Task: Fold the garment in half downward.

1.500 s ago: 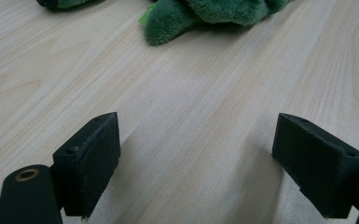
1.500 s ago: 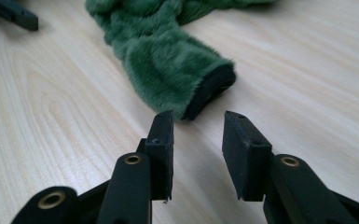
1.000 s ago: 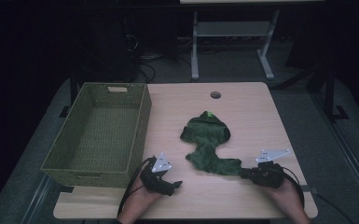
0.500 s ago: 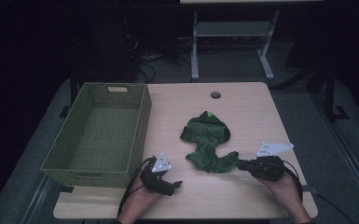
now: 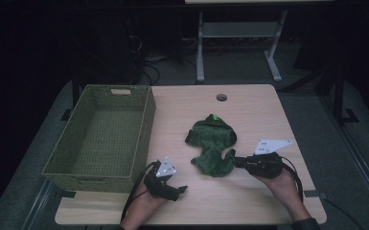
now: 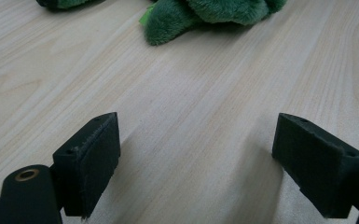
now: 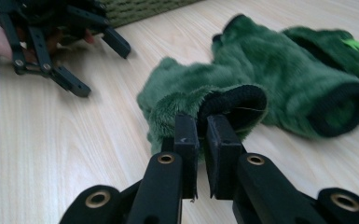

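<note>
A fuzzy dark green garment (image 5: 212,143) with black lining lies crumpled on the wooden table (image 5: 249,110), right of centre. My right gripper (image 5: 237,162) is shut on its near edge (image 7: 224,105), and the pinched hem rises off the table between the pads. My left gripper (image 5: 181,190) rests near the table's front edge, beside the basket's near corner. Its jaws stand wide open over bare wood (image 6: 196,154) with nothing between them. The garment (image 6: 205,14) shows at the top of the left gripper view.
A large olive woven basket (image 5: 62,160), empty, stands on the left half of the table. A round cable hole (image 5: 221,97) sits near the far edge. A metal stand (image 5: 235,52) stands on the floor beyond the table.
My right gripper has risen and shifted slightly left with the garment's edge in it, bunching the near part. The left gripper has stayed put.
</note>
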Available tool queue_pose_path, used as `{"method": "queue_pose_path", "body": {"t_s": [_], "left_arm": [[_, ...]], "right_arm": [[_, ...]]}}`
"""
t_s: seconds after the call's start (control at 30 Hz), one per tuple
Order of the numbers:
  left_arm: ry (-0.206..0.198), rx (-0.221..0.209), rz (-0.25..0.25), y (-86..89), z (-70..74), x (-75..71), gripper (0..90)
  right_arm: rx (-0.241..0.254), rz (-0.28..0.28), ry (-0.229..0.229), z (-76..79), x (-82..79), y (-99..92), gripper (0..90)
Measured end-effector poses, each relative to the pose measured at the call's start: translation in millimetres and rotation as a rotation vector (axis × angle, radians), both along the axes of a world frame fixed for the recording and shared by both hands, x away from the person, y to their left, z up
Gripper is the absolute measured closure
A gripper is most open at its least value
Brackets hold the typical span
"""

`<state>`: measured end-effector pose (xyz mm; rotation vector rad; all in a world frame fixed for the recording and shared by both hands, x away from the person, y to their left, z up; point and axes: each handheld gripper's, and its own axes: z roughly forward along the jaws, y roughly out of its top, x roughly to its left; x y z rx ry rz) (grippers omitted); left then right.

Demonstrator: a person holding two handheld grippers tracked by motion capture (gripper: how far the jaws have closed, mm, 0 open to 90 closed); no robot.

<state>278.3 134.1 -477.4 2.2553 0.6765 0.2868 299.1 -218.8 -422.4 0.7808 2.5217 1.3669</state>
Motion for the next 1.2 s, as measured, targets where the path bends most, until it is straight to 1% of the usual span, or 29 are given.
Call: {"method": "queue_pose_path", "body": {"t_s": [0.07, 0.13, 0.3, 0.33, 0.4, 0.5, 0.67, 0.7, 0.83, 0.87, 0.9, 0.97, 1.07, 1.13, 1.2], "left_arm": [[0.0, 0.0, 0.0, 0.0, 0.0, 0.0, 14.4], [-0.004, 0.003, -0.002, 0.2, 0.1, 0.3, 14.4], [-0.003, 0.004, -0.002, 0.2, 0.2, 0.3, 14.4], [-0.003, 0.003, -0.002, 0.2, 0.2, 0.3, 14.4], [0.0, 0.001, 0.0, 0.0, 0.1, 0.0, 14.4], [-0.002, 0.002, -0.001, 0.1, 0.1, 0.1, 14.4], [-0.003, 0.003, -0.002, 0.2, 0.2, 0.3, 14.4], [-0.003, 0.003, -0.002, 0.2, 0.2, 0.3, 14.4], [-0.003, 0.003, -0.002, 0.2, 0.2, 0.3, 14.4], [-0.003, 0.003, -0.002, 0.2, 0.2, 0.3, 14.4], [-0.004, 0.003, -0.002, 0.2, 0.1, 0.3, 14.4], [-0.004, 0.003, -0.002, 0.2, 0.1, 0.3, 14.4], [-0.004, 0.003, -0.002, 0.2, 0.1, 0.3, 14.4], [-0.004, 0.002, -0.002, 0.2, 0.1, 0.3, 14.4], [-0.003, 0.005, -0.004, 0.3, 0.3, 0.4, 14.4]], "right_arm": [[0.007, 0.012, -0.003, 2.8, 1.4, 5.1, 83.5], [0.013, 0.023, -0.019, 4.7, 3.2, 9.0, 83.5], [0.013, 0.049, -0.018, 9.3, 7.9, 21.8, 83.4], [0.008, 0.057, -0.027, 10.0, 9.2, 24.2, 83.3], [0.015, 0.064, -0.027, 11.0, 11.1, 30.3, 83.1], [0.004, 0.074, -0.023, 10.8, 14.5, 38.1, 82.0], [0.001, 0.085, -0.02, 10.0, 23.1, 51.7, 80.1], [0.0, 0.088, -0.027, 9.6, 24.4, 53.4, 78.9], [0.003, 0.089, -0.023, 7.4, 29.3, 63.0, 75.4], [0.006, 0.093, -0.013, 7.8, 30.2, 64.8, 75.5], [0.007, 0.094, -0.019, 8.2, 31.0, 65.8, 75.5], [0.02, 0.09, -0.022, 11.0, 32.2, 67.1, 77.4], [0.033, 0.07, -0.018, 13.2, 34.6, 65.9, 83.8], [0.042, 0.058, -0.008, 11.9, 36.5, 65.2, 87.4], [0.032, 0.045, 0.001, 7.3, 39.4, 66.0, 89.2]]}}
